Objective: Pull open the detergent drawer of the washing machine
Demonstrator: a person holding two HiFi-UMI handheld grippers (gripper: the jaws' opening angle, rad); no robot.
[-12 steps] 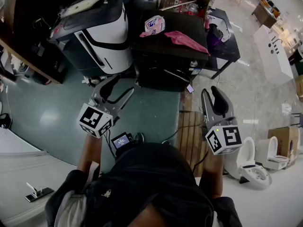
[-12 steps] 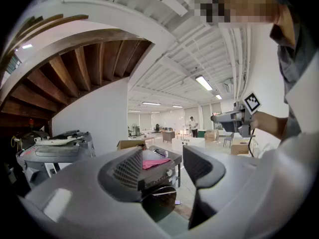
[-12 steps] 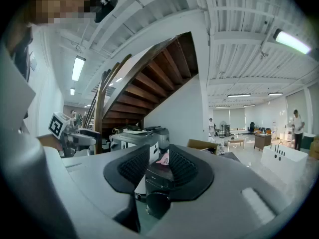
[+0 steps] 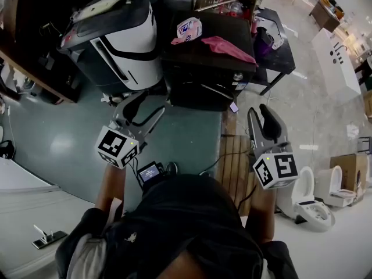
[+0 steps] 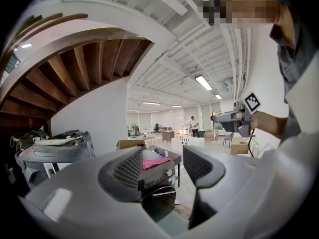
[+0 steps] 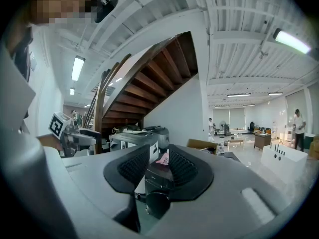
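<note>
Left claw [image 4: 152,102] gapes empty, right claw [image 4: 258,113] narrower, empty too, both well short of the washing machine [image 4: 203,77]; its detergent drawer's state we cannot read, so any reach should go in level.

Bright ceiling strip lights [image 6: 291,41], heavy fisheye distortion, black vignetted corners

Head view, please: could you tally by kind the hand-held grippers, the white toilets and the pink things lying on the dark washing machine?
Grippers: 2 (left gripper, right gripper)
White toilets: 2
Pink cloth: 1
Pink-and-white packet: 1
Total: 6
</note>
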